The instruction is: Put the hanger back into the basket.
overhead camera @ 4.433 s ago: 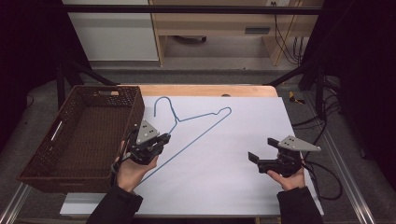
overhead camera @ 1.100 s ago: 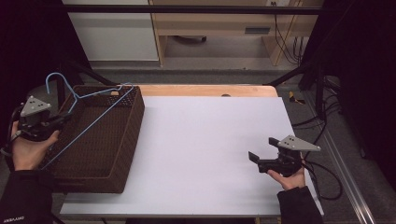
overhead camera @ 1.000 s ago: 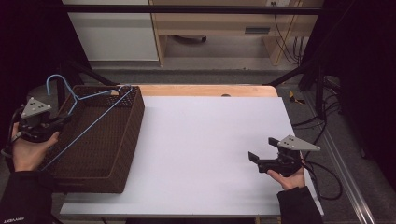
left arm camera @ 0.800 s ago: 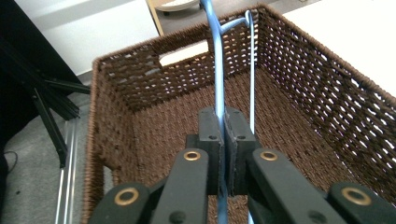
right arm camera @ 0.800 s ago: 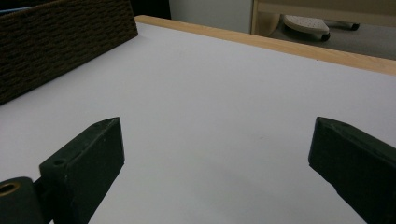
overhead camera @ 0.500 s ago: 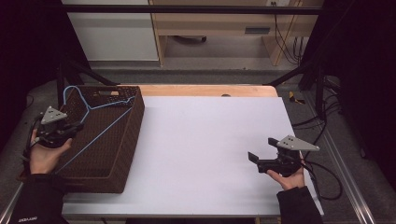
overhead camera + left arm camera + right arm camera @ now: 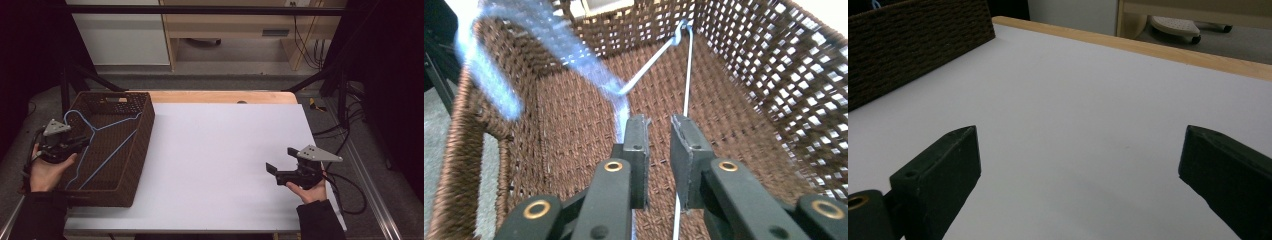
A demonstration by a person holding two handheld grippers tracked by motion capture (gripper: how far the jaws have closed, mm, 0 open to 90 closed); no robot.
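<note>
Lying inside the brown wicker basket [image 7: 131,150], the blue wire hanger [image 7: 107,145] is the thing in hand: in the high view its hook curls near the basket's far left corner and its long wires run down toward the near end, one of them slanting across the woven floor. The basket sits at the left edge of the white table [image 7: 225,150], its right wall on the white top. The left gripper [image 7: 80,144] hangs at the basket's left rim, held by the person's left hand [image 7: 47,172], with its tips reaching in over the hanger. In the left gripper view the two black jaws stand a little apart, having just been opening; a blurred blue stretch of the hanger [image 7: 624,107] runs down to the outer side of the left jaw, and a thin wire passes under the right one, with only the basket floor seen in the gap, so the pads do not press on the wire. Well apart, near the table's right front, the right gripper [image 7: 274,172] rests in the right hand [image 7: 307,190], pointing left across the bare top. In the right gripper view its jaws are spread wide with nothing between them but white tabletop, the basket wall [image 7: 913,45] showing far off.
</note>
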